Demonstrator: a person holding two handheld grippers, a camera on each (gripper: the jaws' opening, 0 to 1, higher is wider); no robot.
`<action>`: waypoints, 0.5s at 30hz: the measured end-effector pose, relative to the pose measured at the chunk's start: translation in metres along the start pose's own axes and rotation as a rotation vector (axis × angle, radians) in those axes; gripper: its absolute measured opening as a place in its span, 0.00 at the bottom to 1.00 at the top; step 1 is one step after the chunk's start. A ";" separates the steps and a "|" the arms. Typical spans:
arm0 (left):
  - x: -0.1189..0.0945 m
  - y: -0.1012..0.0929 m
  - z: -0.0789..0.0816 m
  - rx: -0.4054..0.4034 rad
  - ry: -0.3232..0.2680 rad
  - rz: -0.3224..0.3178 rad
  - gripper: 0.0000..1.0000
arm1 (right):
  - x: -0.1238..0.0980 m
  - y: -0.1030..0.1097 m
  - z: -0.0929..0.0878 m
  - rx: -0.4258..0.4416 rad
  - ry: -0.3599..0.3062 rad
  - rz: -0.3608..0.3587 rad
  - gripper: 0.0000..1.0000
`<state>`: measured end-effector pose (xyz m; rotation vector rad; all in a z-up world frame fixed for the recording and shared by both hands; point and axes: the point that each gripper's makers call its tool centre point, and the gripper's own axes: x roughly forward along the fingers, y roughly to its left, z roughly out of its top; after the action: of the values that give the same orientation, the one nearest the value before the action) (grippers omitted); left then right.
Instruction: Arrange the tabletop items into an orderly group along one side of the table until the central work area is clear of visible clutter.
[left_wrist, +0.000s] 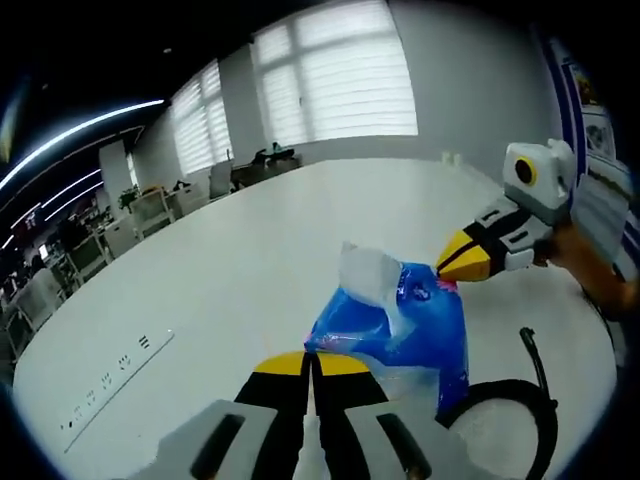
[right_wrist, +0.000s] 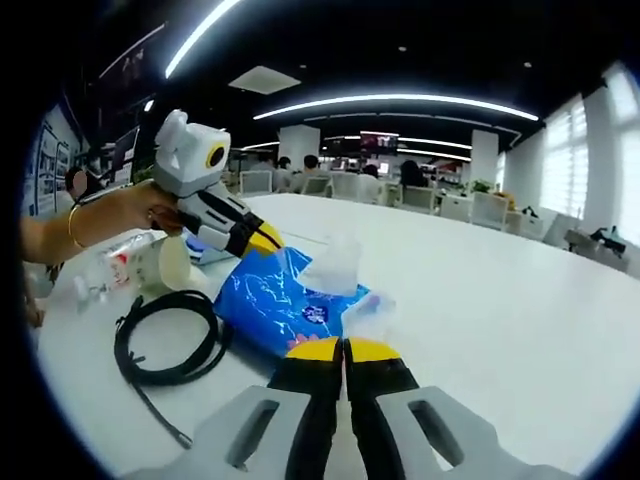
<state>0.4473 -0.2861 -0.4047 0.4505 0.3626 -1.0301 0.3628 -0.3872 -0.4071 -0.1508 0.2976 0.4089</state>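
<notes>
A blue tissue pack (left_wrist: 400, 322) with a white tissue sticking out of its top lies on the white table (left_wrist: 240, 250). In the left gripper view my left gripper (left_wrist: 311, 362) is shut, tips pinching the pack's near edge. My right gripper (left_wrist: 462, 265) comes in from the right, shut on the pack's far corner by a pink label. In the right gripper view the pack (right_wrist: 275, 300) stretches between my right gripper (right_wrist: 343, 350), shut at its clear plastic end, and my left gripper (right_wrist: 268, 240), held by a hand at the upper left.
A coiled black cable (right_wrist: 165, 340) lies just left of the pack, seen also as the cable (left_wrist: 505, 395). A clear plastic bottle (right_wrist: 125, 265) rests behind it. A socket strip (left_wrist: 110, 375) is set into the table. Chairs and desks stand far off.
</notes>
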 end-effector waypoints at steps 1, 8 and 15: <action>0.001 0.000 0.000 0.003 0.002 0.002 0.00 | 0.000 -0.001 0.000 0.000 0.000 -0.001 0.00; 0.003 0.002 0.001 0.015 0.001 0.018 0.03 | -0.001 -0.005 -0.001 0.008 -0.002 -0.012 0.00; 0.007 0.002 0.004 0.015 -0.003 0.024 0.03 | -0.002 -0.005 0.000 0.004 -0.005 -0.018 0.00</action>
<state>0.4526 -0.2925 -0.4043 0.4663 0.3463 -1.0108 0.3627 -0.3925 -0.4059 -0.1486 0.2922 0.3903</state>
